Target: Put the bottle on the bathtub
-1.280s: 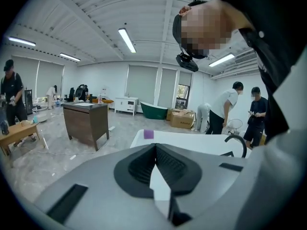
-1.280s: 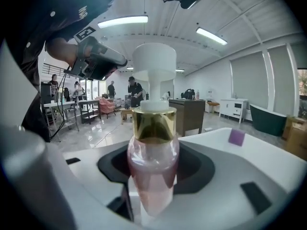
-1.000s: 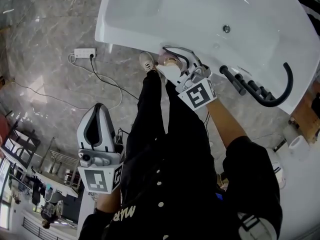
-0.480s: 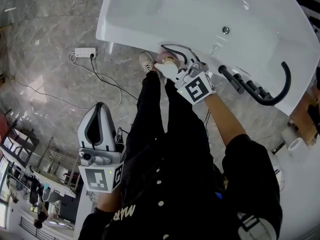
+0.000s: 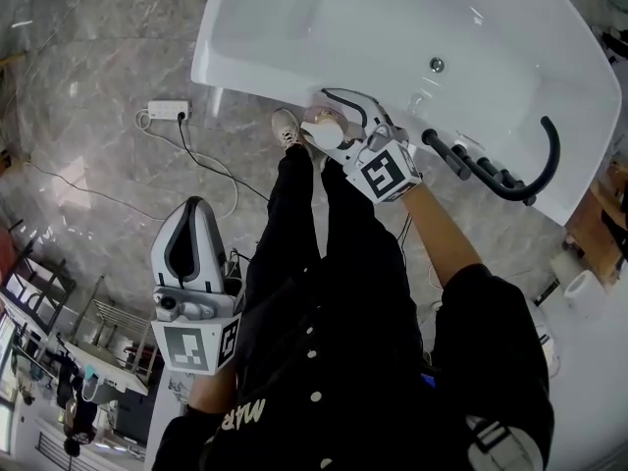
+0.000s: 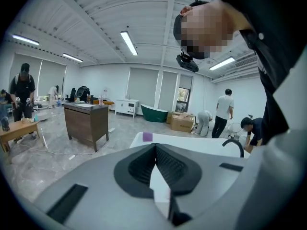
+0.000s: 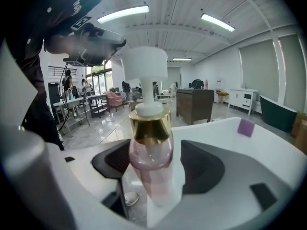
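The white bathtub (image 5: 257,84) fills the top of the head view. My right gripper (image 5: 332,112) reaches to its near rim, shut on a pink bottle (image 5: 318,118). In the right gripper view the bottle (image 7: 150,162) stands upright between the dark pads (image 7: 114,163), with a gold collar and white pump, above the tub's white rim (image 7: 225,133); its base is hidden. My left gripper (image 5: 192,212) hangs low at the person's left side, away from the tub. The left gripper (image 6: 154,146) has its jaws closed together on nothing.
A black faucet and hose (image 5: 518,183) sit on the tub's right rim. A power strip (image 5: 165,112) and its cable lie on the marble floor left of the person's shoe (image 5: 287,126). A purple block (image 7: 246,127) rests on the rim. A wooden cabinet (image 6: 87,122) and people stand farther off.
My right gripper has carried the bottle a little up and left, closer over the tub's near rim. The left gripper has stayed where it was.
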The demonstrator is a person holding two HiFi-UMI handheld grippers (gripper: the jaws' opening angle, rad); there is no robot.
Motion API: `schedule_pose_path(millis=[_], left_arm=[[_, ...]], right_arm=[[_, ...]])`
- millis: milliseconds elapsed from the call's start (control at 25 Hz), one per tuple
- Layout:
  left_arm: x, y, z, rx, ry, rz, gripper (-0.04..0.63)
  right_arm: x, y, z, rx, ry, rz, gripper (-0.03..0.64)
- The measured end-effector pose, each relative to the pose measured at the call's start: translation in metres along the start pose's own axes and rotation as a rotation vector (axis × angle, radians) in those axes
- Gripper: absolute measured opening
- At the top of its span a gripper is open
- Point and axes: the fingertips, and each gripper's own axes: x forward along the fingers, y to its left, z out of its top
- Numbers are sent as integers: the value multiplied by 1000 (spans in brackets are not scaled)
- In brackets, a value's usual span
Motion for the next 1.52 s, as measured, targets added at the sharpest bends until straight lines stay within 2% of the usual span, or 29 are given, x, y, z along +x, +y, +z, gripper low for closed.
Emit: schedule_pose_path(millis=[200, 320, 440, 520, 600, 720, 880, 1080, 1280, 1520], left_arm=[[-5, -1, 31, 14, -53, -3, 11], [-12, -5, 58, 27, -100, -4, 11], [-19, -1, 81, 45, -141, 2, 11], [-21, 3, 94, 52, -164, 8, 11], [-24, 4, 105, 57, -185, 10, 11], [-31, -2, 117, 66, -208, 0, 11], [-31, -6, 129, 89, -235, -18, 11], [-41, -9, 159, 132, -302, -14, 11], [-48, -3, 181, 143, -346, 5, 11], [-46, 7, 208, 177, -406, 9, 11]], right_arm=[[-35, 1, 21, -5, 10, -17, 324], [-71, 8, 48, -18, 29, -8, 293], [-107, 8, 84, -37, 6, -67, 165], [-129, 0, 118, -22, -67, -132, 99], [-152, -11, 158, 74, -200, -209, 47], [-194, -19, 210, 157, -384, -258, 4], [-228, -28, 250, 91, -440, -340, 2], [-260, -38, 287, 90, -449, -428, 2], [-300, -47, 318, 41, -467, -590, 2], [-349, -74, 330, 112, -530, -760, 2]])
